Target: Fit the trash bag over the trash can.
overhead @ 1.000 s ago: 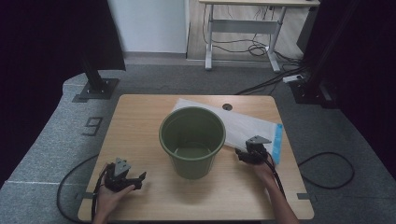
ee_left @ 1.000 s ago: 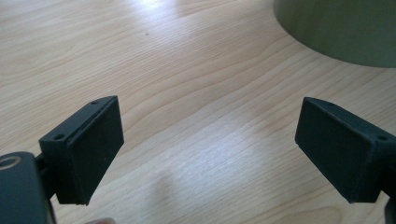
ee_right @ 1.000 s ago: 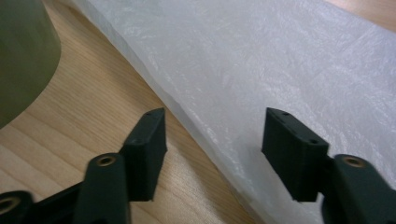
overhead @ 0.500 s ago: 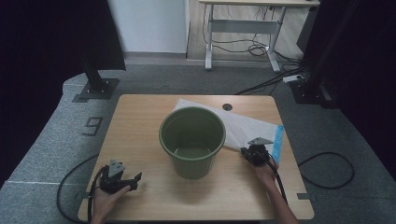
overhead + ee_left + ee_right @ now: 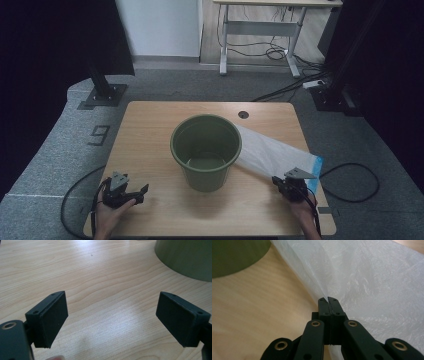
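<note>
Left gripper (image 5: 135, 192): rests low at near-left corner of table (image 5: 150, 130), jaws wide apart, nothing between them. In left gripper view just bare wood, w/ bucket wall at top right.
Change, left: vs 1 s ago it moved a bit toward the person and the table edge, away from bucket. Seems it waits, no role yet.
Bucket (image 5: 206, 150): green, upright, centre of table, looks empty inside.
Plastic bag (image 5: 272, 155): thin white, flat on table right of bucket, far end goes behind the bucket; blue strip at its right end.
Right gripper (image 5: 286, 186): jaws closed on near edge of the bag; right gripper view shows the film (image 5: 362, 277) pinched between the tips and lifted into a ridge.
Change, right: 1 s ago it was closer to bucket, now pulled back toward the person w/ the bag edge. I judge the bag is now caught, next is prob. to lift and open it over the bucket.
Writing: "9" on grey floor mat (image 5: 100, 134), left of table. No brand readable on bag or bucket.
</note>
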`<state>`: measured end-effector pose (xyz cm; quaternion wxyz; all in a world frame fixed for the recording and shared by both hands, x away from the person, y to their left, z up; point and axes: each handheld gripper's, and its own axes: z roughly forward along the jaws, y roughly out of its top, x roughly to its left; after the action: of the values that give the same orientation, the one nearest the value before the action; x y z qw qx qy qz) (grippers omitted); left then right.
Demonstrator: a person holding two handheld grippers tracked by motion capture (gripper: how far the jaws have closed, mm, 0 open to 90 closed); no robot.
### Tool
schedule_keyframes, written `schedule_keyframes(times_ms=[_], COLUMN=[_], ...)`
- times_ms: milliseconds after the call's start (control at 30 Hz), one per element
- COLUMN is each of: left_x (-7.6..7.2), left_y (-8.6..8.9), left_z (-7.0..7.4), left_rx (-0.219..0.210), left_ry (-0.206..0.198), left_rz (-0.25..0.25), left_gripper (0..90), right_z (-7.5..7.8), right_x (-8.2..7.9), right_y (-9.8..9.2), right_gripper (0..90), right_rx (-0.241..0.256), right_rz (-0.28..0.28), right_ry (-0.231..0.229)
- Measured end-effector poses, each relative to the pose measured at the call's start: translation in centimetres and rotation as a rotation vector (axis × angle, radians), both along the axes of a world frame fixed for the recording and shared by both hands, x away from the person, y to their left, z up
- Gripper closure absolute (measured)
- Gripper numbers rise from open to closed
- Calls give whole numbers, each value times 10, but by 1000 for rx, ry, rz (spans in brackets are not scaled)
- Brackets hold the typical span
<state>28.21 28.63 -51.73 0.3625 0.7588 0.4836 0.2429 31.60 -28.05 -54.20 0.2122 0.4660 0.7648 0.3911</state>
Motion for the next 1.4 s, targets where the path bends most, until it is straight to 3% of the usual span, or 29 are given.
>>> schedule_keyframes(times_ms=[200,300,367,467,533,600,767,867,933,1067,1167,1233,1400], left_x=[-6,-9,-10,-10,-9,-9,-8,-9,-10,-12,-13,-14,-13], left_y=[7,8,8,8,8,8,8,9,9,8,6,3,1], left_z=[-2,0,0,0,-2,-2,0,4,5,6,11,13,11], left_rx=[-13,-33,-36,-35,-33,-31,-44,-94,-99,-89,-118,-105,-58], left_ry=[8,3,-2,-1,4,5,-1,-17,-24,-38,-60,-71,-56], left_rz=[22,33,36,36,35,35,21,10,8,9,-4,-12,-16], left_gripper=[103,104,104,114,119,120,129,137,138,143,146,148,146], right_z=[-1,4,10,17,22,22,19,18,15,6,4,3,0], right_x=[-28,-31,-28,-23,-12,-7,23,35,43,55,57,56,48], right_y=[-9,0,9,21,37,43,76,92,97,97,96,93,83], right_gripper=[861,613,509,454,439,439,490,502,524,671,760,861,889], right_rx=[14,-33,-35,-32,-20,-9,-1,-34,-42,-50,-59,-62,-49], right_rz=[-14,-35,-36,-25,8,25,121,159,166,163,160,156,145], right_ry=[-3,-68,-93,-121,-137,-136,-121,-128,-101,-77,-76,-80,-51])
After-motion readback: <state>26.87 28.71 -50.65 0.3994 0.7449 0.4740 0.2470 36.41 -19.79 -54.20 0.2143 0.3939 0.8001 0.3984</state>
